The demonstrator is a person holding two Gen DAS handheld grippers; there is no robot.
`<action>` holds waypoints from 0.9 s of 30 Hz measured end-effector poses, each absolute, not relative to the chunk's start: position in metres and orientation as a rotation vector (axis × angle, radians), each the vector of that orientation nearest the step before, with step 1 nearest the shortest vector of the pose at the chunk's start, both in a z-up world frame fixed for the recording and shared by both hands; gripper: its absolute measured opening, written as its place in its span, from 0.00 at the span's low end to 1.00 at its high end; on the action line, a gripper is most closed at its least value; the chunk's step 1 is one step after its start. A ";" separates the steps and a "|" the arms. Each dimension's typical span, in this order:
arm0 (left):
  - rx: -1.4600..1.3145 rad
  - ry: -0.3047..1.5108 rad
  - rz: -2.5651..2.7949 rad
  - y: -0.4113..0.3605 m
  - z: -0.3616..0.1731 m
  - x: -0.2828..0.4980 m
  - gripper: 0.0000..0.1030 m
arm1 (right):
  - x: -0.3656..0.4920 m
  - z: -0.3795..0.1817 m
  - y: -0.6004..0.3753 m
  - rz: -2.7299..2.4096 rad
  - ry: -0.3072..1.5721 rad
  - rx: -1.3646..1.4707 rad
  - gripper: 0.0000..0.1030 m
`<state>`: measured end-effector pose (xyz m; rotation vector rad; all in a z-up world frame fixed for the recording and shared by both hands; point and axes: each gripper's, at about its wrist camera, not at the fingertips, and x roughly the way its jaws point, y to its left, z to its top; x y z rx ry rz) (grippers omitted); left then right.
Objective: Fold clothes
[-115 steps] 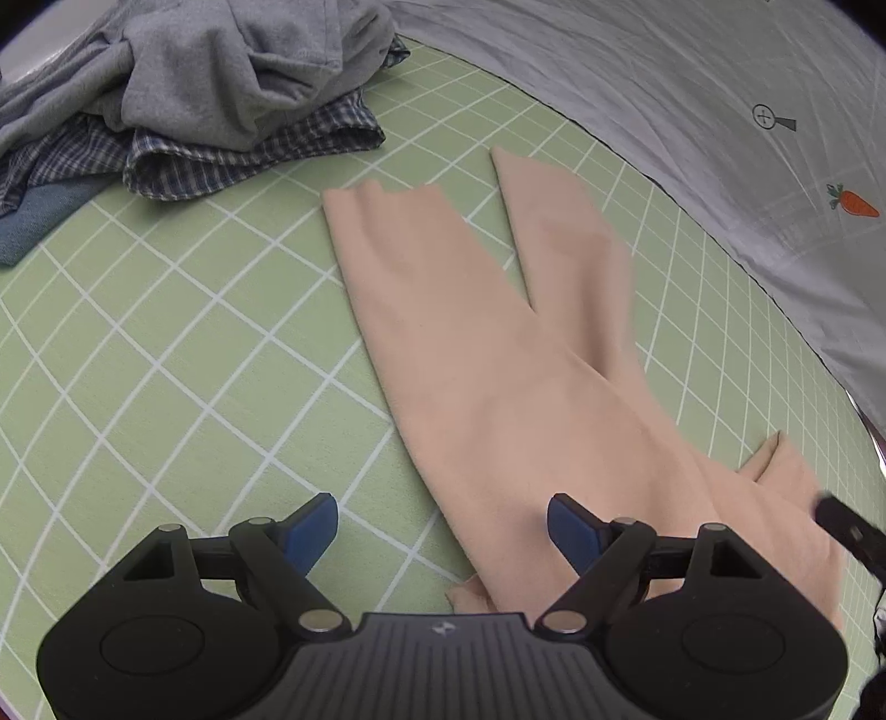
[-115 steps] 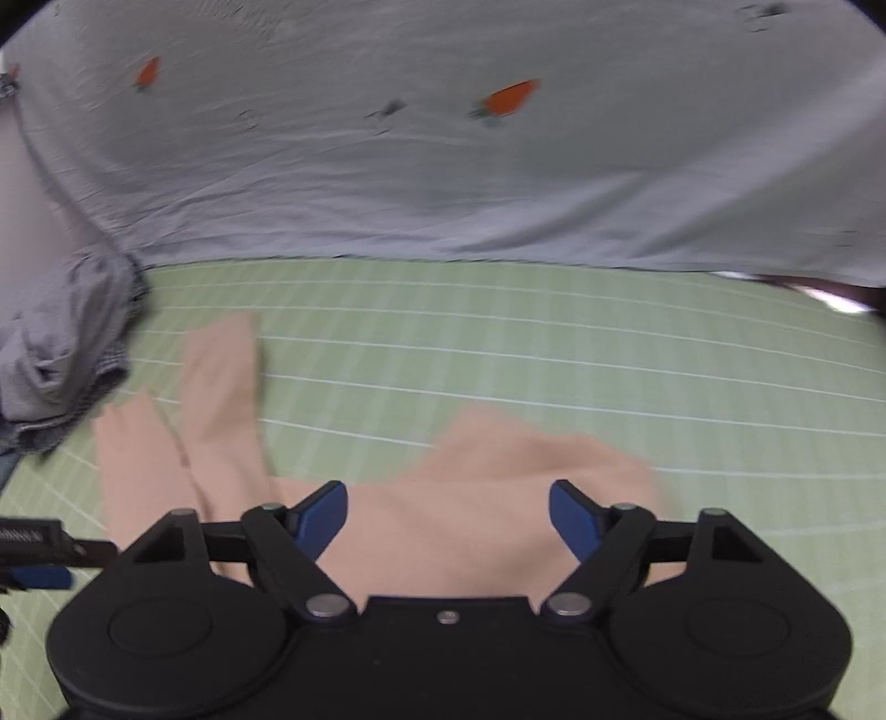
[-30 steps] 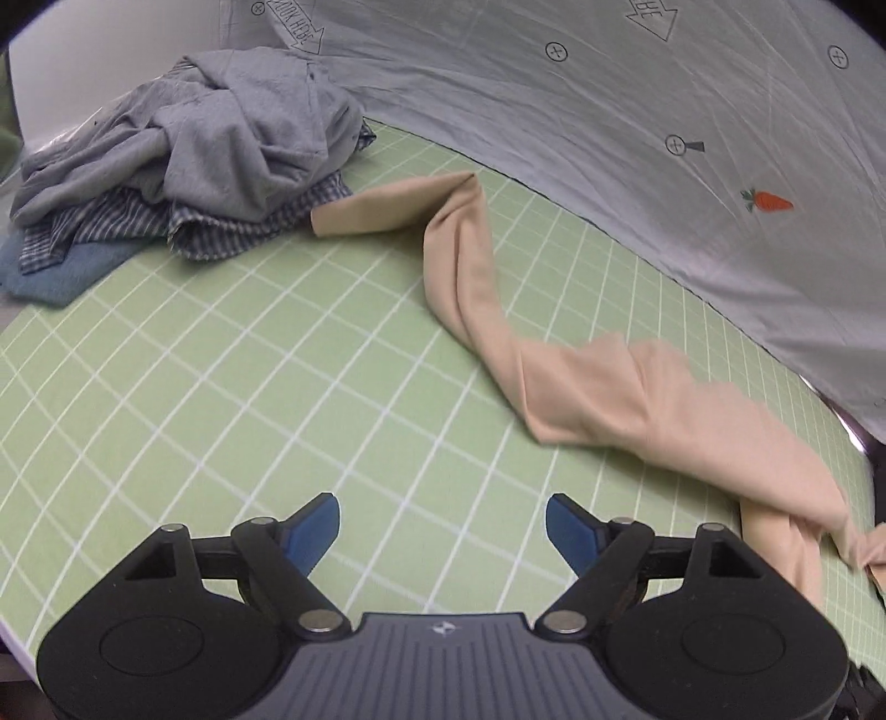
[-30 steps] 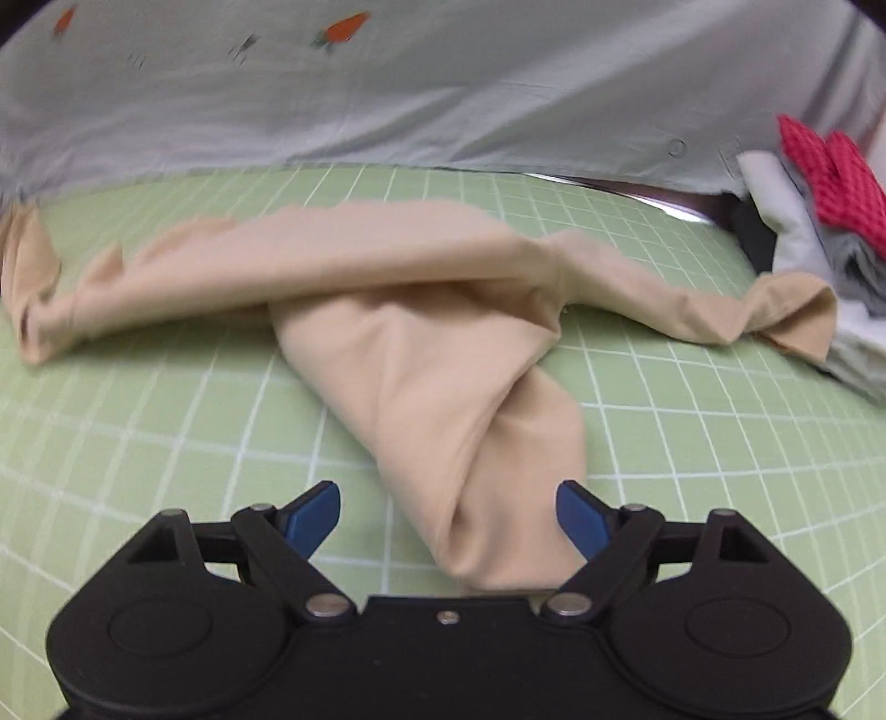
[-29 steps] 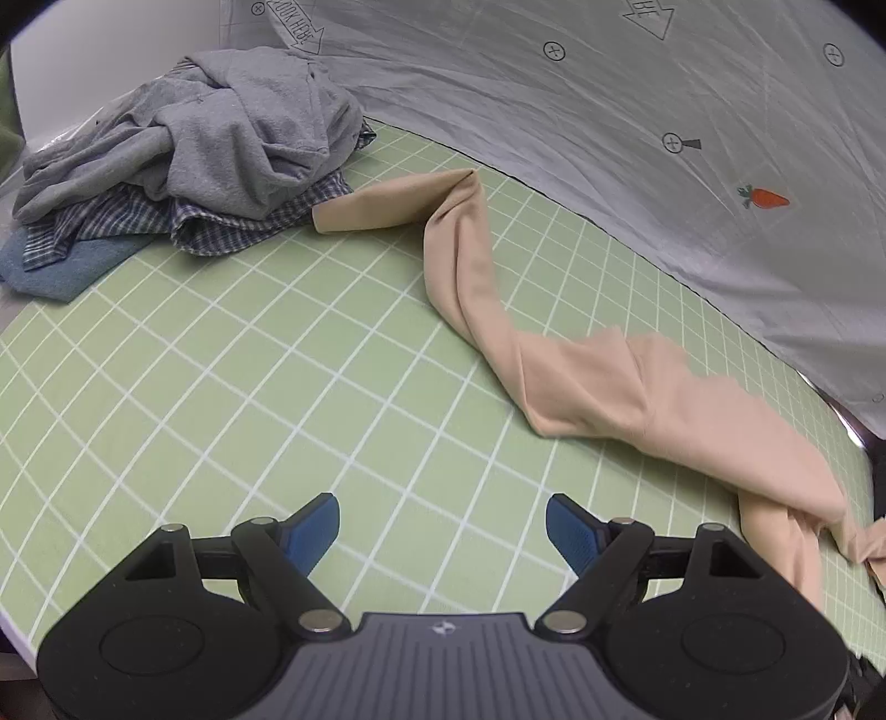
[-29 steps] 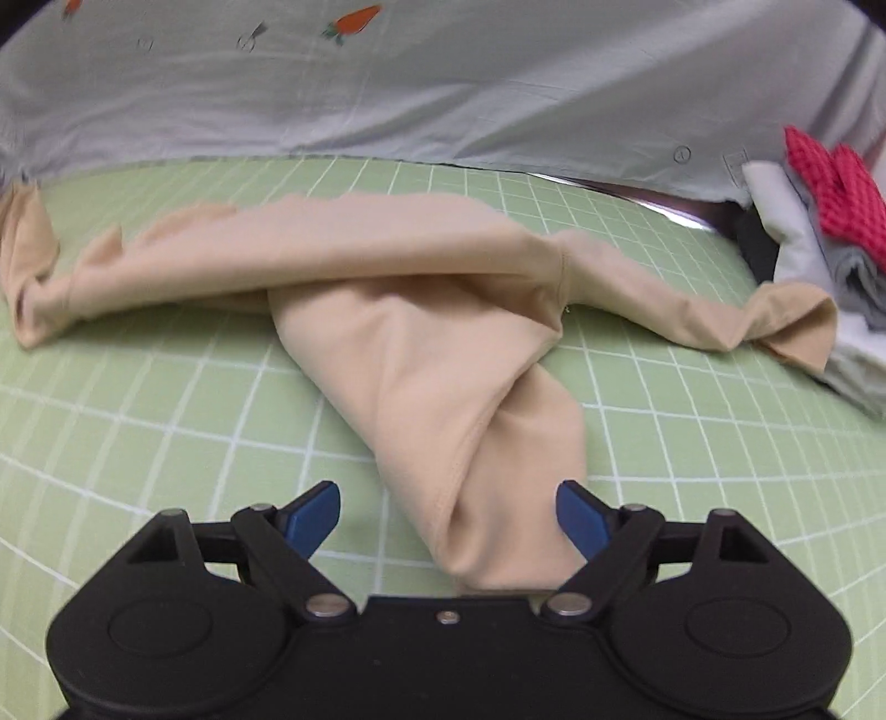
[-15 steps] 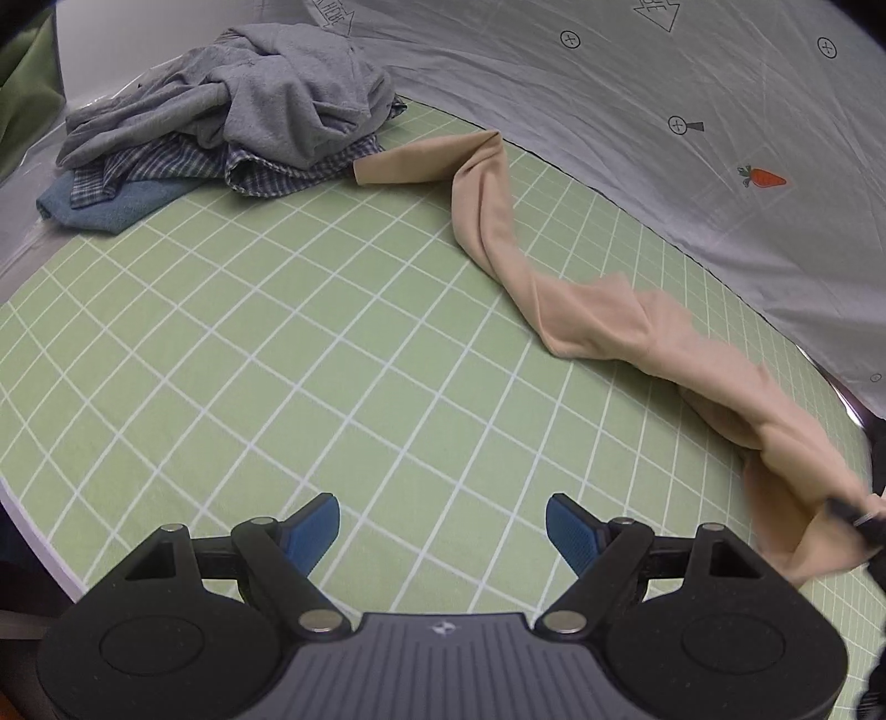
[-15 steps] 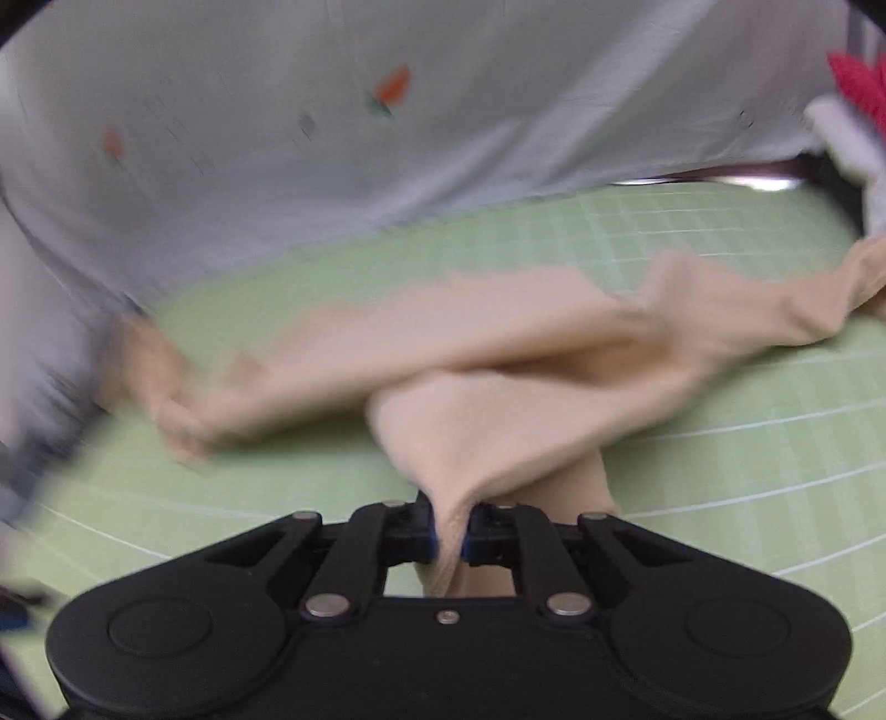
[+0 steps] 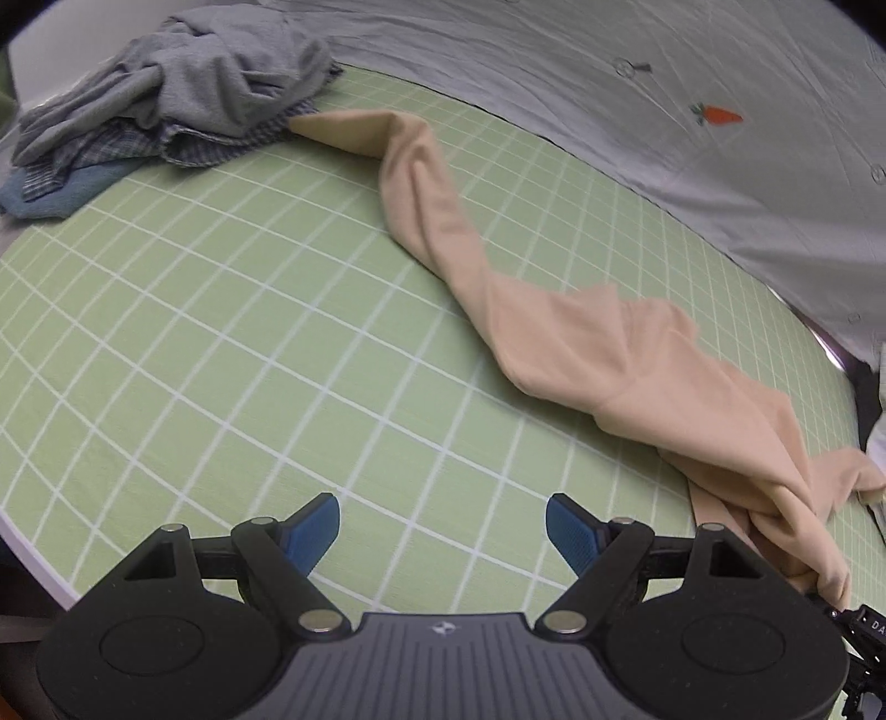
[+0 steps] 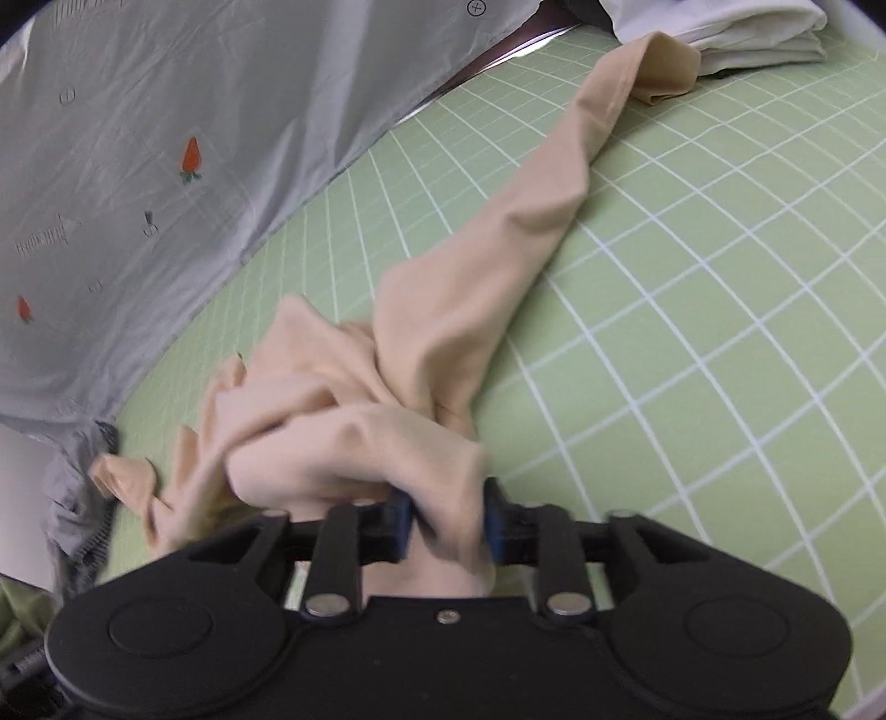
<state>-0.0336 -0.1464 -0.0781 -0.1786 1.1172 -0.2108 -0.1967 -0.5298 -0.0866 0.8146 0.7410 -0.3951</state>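
While right tool (image 10: 446, 523) pinches beige garment (image 10: 443, 332), left tool (image 9: 443, 523) gapes empty; clothes pile (image 9: 177, 105) beyond.

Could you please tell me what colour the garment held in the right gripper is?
The garment is plain beige, without pattern; it shows best in the left wrist view.

Our right gripper (image 10: 446, 526) pads buried in blurred beige garment (image 10: 387, 443), folded white cloth (image 10: 747, 33) cut off upper right, our grey clothes pile (image 9: 166, 105) clipped upper left.
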 end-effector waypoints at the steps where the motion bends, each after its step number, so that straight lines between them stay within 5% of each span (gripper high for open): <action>1: -0.174 1.120 -0.220 -0.151 -0.079 -0.033 0.80 | -0.203 -0.090 -0.531 -0.422 0.759 0.807 0.42; 3: -0.169 1.119 -0.229 -0.158 -0.078 -0.032 0.80 | -0.215 -0.097 -0.534 -0.476 0.794 0.791 0.42; 9: -0.194 1.110 -0.178 -0.156 -0.077 -0.020 0.80 | -0.216 -0.063 -0.544 -0.599 0.743 0.610 0.67; 18: -0.272 1.107 -0.095 -0.144 -0.083 0.031 0.80 | -0.185 -0.038 -0.563 -0.637 0.632 0.560 0.67; 20: -0.286 1.123 -0.096 -0.149 -0.090 0.046 0.80 | -0.176 -0.044 -0.582 -0.655 0.636 0.594 0.74; 23: -0.292 1.140 -0.111 -0.162 -0.100 0.070 0.80 | -0.163 -0.054 -0.609 -0.713 0.683 0.618 0.64; 27: -0.269 1.150 -0.116 -0.175 -0.110 0.091 0.80 | -0.146 -0.073 -0.641 -0.707 0.694 0.748 0.77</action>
